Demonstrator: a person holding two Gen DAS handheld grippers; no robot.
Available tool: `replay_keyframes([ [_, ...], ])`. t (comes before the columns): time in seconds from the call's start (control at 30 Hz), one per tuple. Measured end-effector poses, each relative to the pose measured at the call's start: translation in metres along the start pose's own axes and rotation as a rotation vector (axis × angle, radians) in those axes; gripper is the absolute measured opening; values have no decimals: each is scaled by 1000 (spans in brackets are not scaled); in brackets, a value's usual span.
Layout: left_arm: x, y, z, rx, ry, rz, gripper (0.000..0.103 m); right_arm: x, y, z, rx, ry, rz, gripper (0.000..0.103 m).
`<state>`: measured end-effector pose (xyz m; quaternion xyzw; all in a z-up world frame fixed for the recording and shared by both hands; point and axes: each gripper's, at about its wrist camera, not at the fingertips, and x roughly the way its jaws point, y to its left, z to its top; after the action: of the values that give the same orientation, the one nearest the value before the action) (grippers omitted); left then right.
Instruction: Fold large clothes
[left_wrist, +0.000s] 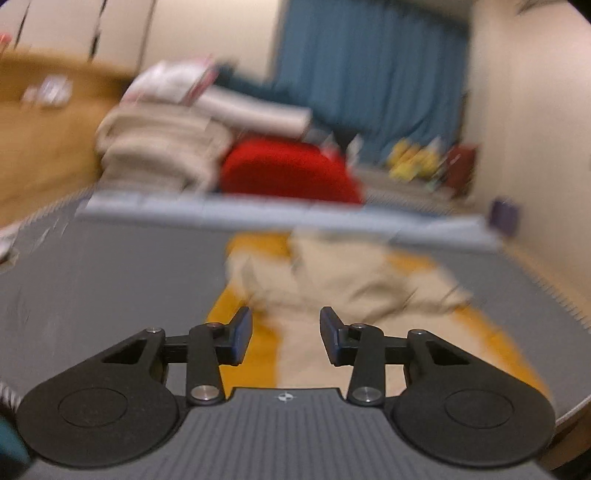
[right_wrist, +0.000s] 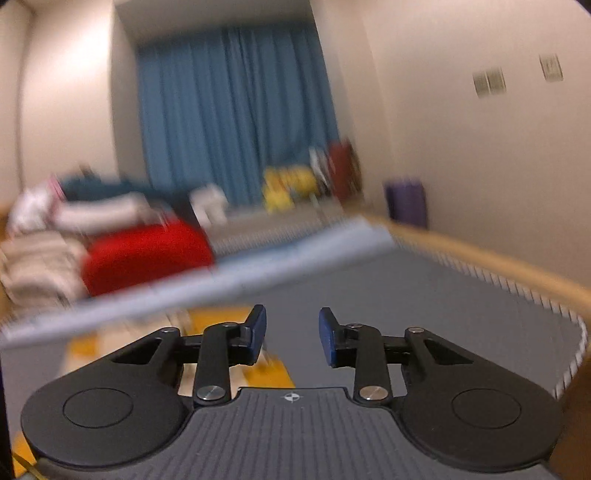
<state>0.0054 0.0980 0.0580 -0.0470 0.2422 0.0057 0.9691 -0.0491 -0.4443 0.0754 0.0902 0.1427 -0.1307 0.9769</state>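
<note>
A large beige and mustard-yellow garment (left_wrist: 332, 288) lies crumpled on the grey mat (left_wrist: 110, 280) in the left wrist view, straight ahead of my left gripper (left_wrist: 286, 338). The left gripper is open and empty, held just above the garment's near part. In the right wrist view only a yellow edge of the garment (right_wrist: 218, 317) shows at lower left, behind the left finger. My right gripper (right_wrist: 291, 336) is open and empty above the bare grey mat (right_wrist: 443, 302), to the right of the garment. Both views are blurred.
A red cushion (left_wrist: 288, 170) and a pile of folded beige and white linen (left_wrist: 162, 140) lie beyond a pale blue border (left_wrist: 258, 214). A blue curtain (right_wrist: 236, 110), yellow items (right_wrist: 288, 184) and a purple case (right_wrist: 406, 203) stand at the back. A wooden rail (right_wrist: 498, 258) runs along the right.
</note>
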Motion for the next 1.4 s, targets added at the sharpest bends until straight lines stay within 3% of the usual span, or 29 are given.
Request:
replay_keyframes([
  [0.1, 46, 15, -14, -24, 143, 58, 45, 47, 15, -46, -69, 164, -77, 30],
  [0.2, 71, 29, -24, -23, 205, 127, 45, 88, 22, -69, -124, 335, -120, 30],
  [0.37, 103, 65, -48, -91, 379, 213, 45, 107, 27, -95, -71, 509, -102, 31],
  [0.43, 109, 76, -57, -129, 447, 223, 46, 114, 27, -105, -62, 586, -103, 35],
  [0.53, 112, 91, -69, -175, 498, 238, 46, 120, 21, -130, -30, 682, -144, 40],
  [0.6, 113, 97, -73, -195, 505, 226, 46, 124, 18, -135, 6, 695, -162, 42],
  [0.77, 116, 94, -76, -136, 499, 208, 46, 129, 22, -137, 1, 696, -172, 42],
  [0.83, 116, 87, -75, -117, 493, 198, 45, 129, 24, -137, -10, 694, -163, 33],
  [0.87, 117, 86, -75, -113, 491, 189, 37, 129, 22, -139, -12, 695, -160, 20],
  [0.9, 118, 85, -75, -107, 490, 179, 16, 129, 20, -139, -16, 702, -158, 11],
  [0.97, 112, 85, -70, -98, 471, 165, 6, 126, 16, -136, 18, 689, -138, 3],
  [1.0, 106, 85, -65, -102, 451, 164, 6, 119, 14, -131, 34, 672, -135, 2],
  [1.1, 87, 86, -52, -95, 381, 162, 6, 106, 13, -121, 69, 631, -120, 2],
  [1.17, 89, 88, -53, -107, 399, 164, 7, 107, 14, -124, 67, 646, -119, 3],
  [1.23, 99, 96, -59, -172, 466, 140, 10, 113, 12, -129, 68, 681, -132, 5],
  [1.33, 110, 103, -70, -240, 522, 136, 25, 120, 9, -136, 53, 717, -185, 27],
  [1.4, 114, 105, -74, -248, 525, 144, 32, 121, 8, -138, 49, 718, -197, 32],
])
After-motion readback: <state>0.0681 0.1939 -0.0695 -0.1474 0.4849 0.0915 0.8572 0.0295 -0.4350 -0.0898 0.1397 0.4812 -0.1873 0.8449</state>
